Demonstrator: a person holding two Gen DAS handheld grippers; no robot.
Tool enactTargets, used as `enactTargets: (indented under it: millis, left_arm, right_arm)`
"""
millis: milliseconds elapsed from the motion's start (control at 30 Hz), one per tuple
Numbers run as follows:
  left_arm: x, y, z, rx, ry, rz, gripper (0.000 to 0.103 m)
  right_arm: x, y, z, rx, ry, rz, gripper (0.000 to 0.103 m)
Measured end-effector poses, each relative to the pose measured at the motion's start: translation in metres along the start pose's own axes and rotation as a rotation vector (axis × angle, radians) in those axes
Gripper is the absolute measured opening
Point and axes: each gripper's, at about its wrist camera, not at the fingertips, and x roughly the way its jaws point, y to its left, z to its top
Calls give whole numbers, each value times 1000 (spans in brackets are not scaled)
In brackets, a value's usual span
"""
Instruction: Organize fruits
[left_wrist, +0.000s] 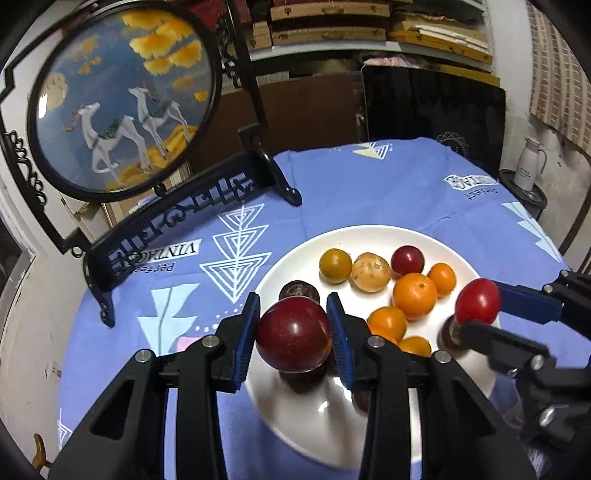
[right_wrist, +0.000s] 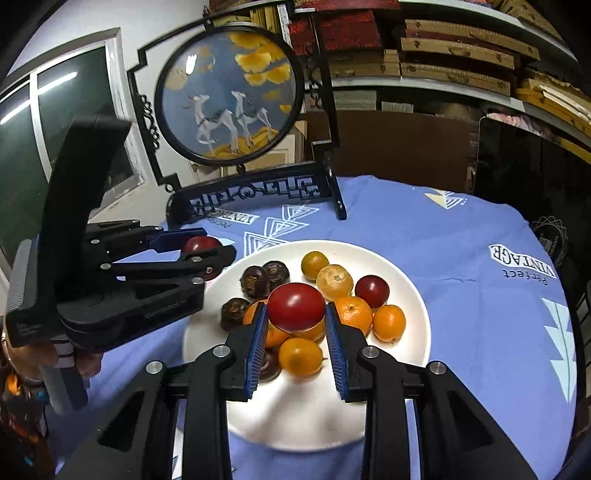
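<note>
Here | left gripper (left_wrist: 291, 332) clamps plum (left_wrist: 293, 334) | right gripper (right_wrist: 295, 314) clamps tomato (right_wrist: 296, 312) | both smooth, soft; hold mid-girth, gently

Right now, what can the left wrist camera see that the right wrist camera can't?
Only the left wrist view shows a white jug at the far right. Only the right wrist view shows a dark window and the person's hand. Both show the white plate of fruit, the round deer picture, and each gripper holding a red fruit.
</note>
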Motion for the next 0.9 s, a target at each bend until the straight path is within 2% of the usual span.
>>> enactTargets:
  millis: [100, 133, 167, 233, 267, 333, 433, 500, 533, 700, 833, 900]
  left_arm:
    - [15, -1, 3, -7, 12, 21, 39]
    - [17, 0, 4, -10, 5, 37, 52]
    - [17, 1, 3, -14, -9, 51, 71]
    - [10, 5, -1, -23, -54, 74, 80]
    - [7, 6, -4, -23, -67, 77, 80]
    - [-4, 8, -11, -25, -91, 86, 81]
    - [-26, 11, -27, -52, -144, 80, 88]
    - [-45, 11, -40, -55, -189, 93, 90]
    - [-53, 11, -47, -56, -209, 102, 96]
    - [-90, 15, -75, -92, -283, 128, 97]
    - [-102, 16, -86, -100, -315, 123, 97]
    - [-101, 19, -92, -135, -340, 109, 97]
  right_arm:
    - [19, -2, 2, -8, 39, -1, 36]
    - [20, -1, 1, -11, 36, -18, 42]
    - [17, -3, 1, -5, 18, -32, 57]
    - [7, -5, -2, 15, -21, -16, 61]
    - [1, -6, -4, 25, -35, -7, 62]
    - [-11, -5, -9, 38, -60, -23, 72]
    - [-29, 0, -22, 50, -120, -77, 86]
    - [-40, 5, -32, 56, -154, -107, 89]
    - [-45, 6, -37, 65, -169, -117, 92]
    - [-57, 11, -60, 151, -204, -123, 94]
    - [-62, 22, -73, 149, -240, -155, 94]
    - [-63, 28, -77, 131, -258, -166, 94]
